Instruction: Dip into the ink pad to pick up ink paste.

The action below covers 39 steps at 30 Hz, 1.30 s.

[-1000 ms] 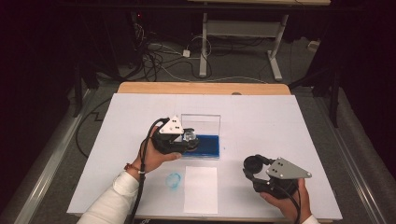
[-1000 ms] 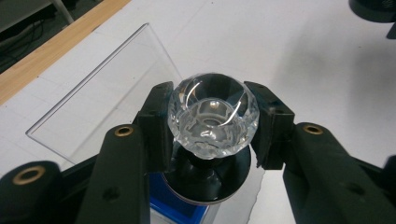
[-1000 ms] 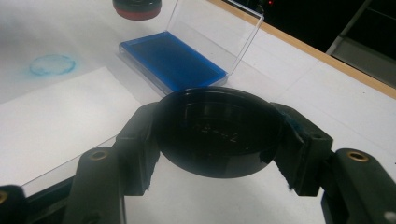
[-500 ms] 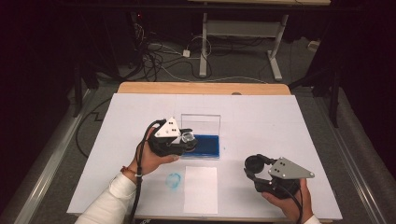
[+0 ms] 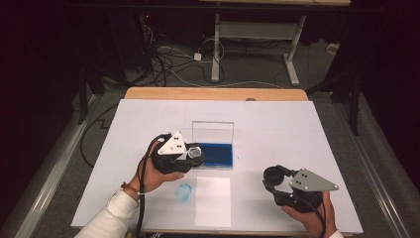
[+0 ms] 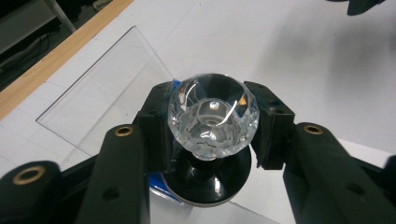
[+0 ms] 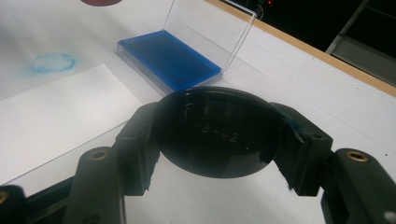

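My left gripper (image 5: 195,154) is shut on a stamp (image 5: 194,152) with a clear faceted knob (image 6: 212,119) and a round black base (image 6: 210,179). It holds the stamp at the left end of the blue ink pad (image 5: 218,154), whose clear lid (image 5: 213,131) stands open behind. Near the table's front right, my right gripper (image 5: 274,176) is shut on a round black cap (image 7: 219,135), hollow side facing the camera. The cap (image 5: 275,173) hangs just above the white table.
A white paper sheet (image 5: 213,201) lies in front of the ink pad, with a round blue stamp mark (image 5: 184,191) on the table to its left. The white table cover (image 5: 297,129) ends at a wooden back edge (image 5: 213,93). Cables lie on the floor beyond.
My left gripper has shifted a little to the left and toward the person with the stamp in it. The right gripper has stayed put.
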Each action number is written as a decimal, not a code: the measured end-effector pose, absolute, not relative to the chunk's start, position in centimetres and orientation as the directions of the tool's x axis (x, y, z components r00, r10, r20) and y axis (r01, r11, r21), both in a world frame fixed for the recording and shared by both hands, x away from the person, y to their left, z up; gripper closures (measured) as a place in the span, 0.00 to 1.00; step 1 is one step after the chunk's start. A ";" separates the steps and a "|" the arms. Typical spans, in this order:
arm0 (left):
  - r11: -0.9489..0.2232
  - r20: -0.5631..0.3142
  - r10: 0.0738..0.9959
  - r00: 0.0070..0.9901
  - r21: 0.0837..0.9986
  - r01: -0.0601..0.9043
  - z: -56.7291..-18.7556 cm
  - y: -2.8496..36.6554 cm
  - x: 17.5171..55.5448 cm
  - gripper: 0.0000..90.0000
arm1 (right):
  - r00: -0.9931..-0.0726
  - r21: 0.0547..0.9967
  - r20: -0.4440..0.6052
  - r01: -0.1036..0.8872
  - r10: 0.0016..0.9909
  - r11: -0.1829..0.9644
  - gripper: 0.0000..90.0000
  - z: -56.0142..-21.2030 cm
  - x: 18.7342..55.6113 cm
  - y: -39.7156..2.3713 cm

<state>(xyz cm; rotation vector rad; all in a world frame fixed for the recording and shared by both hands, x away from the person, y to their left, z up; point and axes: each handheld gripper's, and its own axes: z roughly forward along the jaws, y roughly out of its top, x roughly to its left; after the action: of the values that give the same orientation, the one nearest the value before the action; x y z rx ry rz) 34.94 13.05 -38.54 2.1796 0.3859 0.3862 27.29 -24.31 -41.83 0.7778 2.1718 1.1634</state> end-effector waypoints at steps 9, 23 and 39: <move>-0.587 0.129 0.386 0.913 0.799 0.135 -38.6 13.2 34.2 0.60 | -0.677 0.860 -0.196 0.229 0.709 0.456 0.43 -41.7 27.0 -24.8; -0.581 0.111 0.339 0.934 0.806 0.115 -38.5 12.5 33.4 0.60 | -0.683 0.857 -0.197 0.229 0.704 0.462 0.43 -41.8 27.3 -24.6; -0.591 0.091 0.268 0.959 0.802 0.089 -39.3 10.3 32.1 0.60 | -0.691 0.856 -0.194 0.227 0.696 0.464 0.43 -41.8 27.5 -24.3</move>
<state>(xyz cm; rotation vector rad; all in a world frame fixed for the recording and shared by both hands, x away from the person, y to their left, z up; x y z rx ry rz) 32.12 10.27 -39.29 2.1998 0.2501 0.2515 27.47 -24.31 -41.84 0.7657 2.1856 1.1648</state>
